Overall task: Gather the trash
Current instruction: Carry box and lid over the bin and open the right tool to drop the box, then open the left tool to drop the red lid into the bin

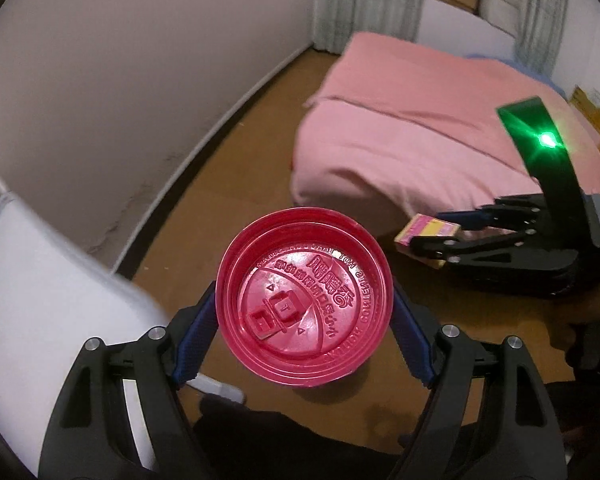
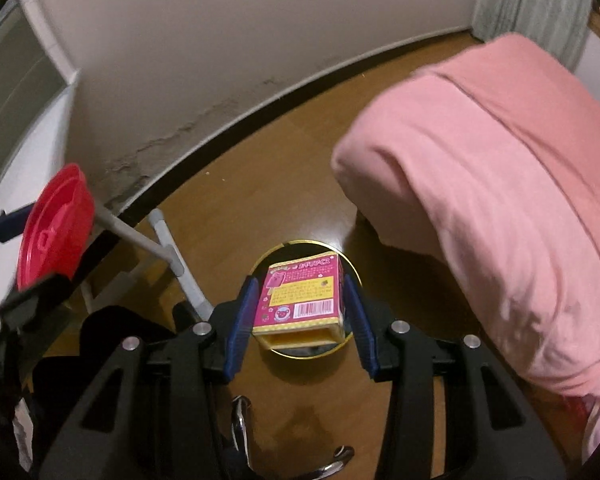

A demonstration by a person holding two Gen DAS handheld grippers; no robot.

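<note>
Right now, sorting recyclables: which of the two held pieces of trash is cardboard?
The pink-and-yellow box in the right tongs, its end open; the left tongs hold a round red plastic lid.

I am working in a home bedroom: a low bed under a pink blanket (image 1: pixel 420 128) sits on a brown wood floor (image 2: pixel 284 184), with pale curtains (image 1: pixel 364 0) behind.

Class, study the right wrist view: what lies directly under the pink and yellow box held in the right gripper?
Under the pink and yellow box is a round, dark, gold-rimmed opening on the wooden floor, probably a bin. The box covers most of it, so its contents cannot be seen.
</note>
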